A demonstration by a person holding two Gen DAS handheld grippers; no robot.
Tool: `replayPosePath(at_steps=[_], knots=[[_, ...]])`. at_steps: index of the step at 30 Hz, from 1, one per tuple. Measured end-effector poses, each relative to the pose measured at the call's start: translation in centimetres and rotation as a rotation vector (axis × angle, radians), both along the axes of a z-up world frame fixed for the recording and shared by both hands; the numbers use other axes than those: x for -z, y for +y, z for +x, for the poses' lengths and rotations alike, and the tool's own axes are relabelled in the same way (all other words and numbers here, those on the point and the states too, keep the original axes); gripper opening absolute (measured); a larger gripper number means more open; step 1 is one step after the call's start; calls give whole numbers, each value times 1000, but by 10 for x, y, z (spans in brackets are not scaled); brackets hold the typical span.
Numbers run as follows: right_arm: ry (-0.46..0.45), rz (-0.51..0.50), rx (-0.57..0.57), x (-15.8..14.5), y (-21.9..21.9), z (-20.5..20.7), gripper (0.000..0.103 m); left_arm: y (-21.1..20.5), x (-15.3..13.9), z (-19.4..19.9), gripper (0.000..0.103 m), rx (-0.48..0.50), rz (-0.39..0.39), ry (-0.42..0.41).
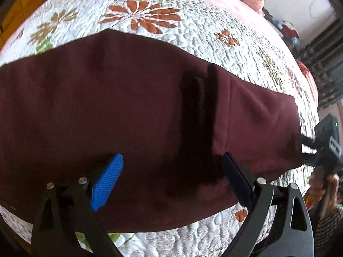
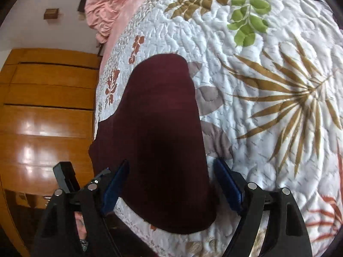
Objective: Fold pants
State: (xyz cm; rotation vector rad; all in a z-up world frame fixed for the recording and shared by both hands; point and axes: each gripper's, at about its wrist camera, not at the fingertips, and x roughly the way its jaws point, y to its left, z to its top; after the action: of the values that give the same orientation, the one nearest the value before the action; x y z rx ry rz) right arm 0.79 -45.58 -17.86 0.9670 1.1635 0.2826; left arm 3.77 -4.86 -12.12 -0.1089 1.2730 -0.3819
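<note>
Dark maroon pants [image 1: 107,111] lie flat across a floral quilt [image 1: 193,27], folded lengthwise into a long band. My left gripper [image 1: 171,171] is open just above the pants near their front edge, its blue pad [image 1: 107,182] over the cloth, holding nothing. In the right wrist view the pants [image 2: 158,128] stretch away from the camera. My right gripper [image 2: 171,186] is open with its fingers on both sides of the near end of the pants. The right gripper [image 1: 308,150] also shows at the pants' right end in the left wrist view.
The quilt [image 2: 268,85] covers a bed with a pink blanket [image 2: 107,4] bunched at its head. A wooden wardrobe [image 2: 42,107] stands beside the bed. Clutter and dark furniture [image 1: 321,64] stand past the bed's far side.
</note>
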Motion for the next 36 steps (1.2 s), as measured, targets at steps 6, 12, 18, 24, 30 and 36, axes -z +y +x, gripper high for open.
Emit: replayPosePath(at_steps=[6, 12, 18, 24, 30, 36], knots=[[-102, -8, -47, -29, 4, -5, 25, 2, -1, -5, 93, 24, -25, -14], [-51, -135, -89, -35, 2, -5, 24, 13, 2, -12, 93, 38, -44, -13], [45, -218, -78, -30, -3, -2, 51, 15, -4, -18, 93, 63, -19, 9], [-166, -470, -104, -99, 30, 2, 58, 66, -34, -30, 93, -140, -61, 15], [-264, -366, -306, -91, 116, 25, 50, 133, -40, -33, 93, -308, -77, 56], [-158, -436, -389, -45, 147, 31, 50, 196, -27, -35, 93, -502, -89, 145]])
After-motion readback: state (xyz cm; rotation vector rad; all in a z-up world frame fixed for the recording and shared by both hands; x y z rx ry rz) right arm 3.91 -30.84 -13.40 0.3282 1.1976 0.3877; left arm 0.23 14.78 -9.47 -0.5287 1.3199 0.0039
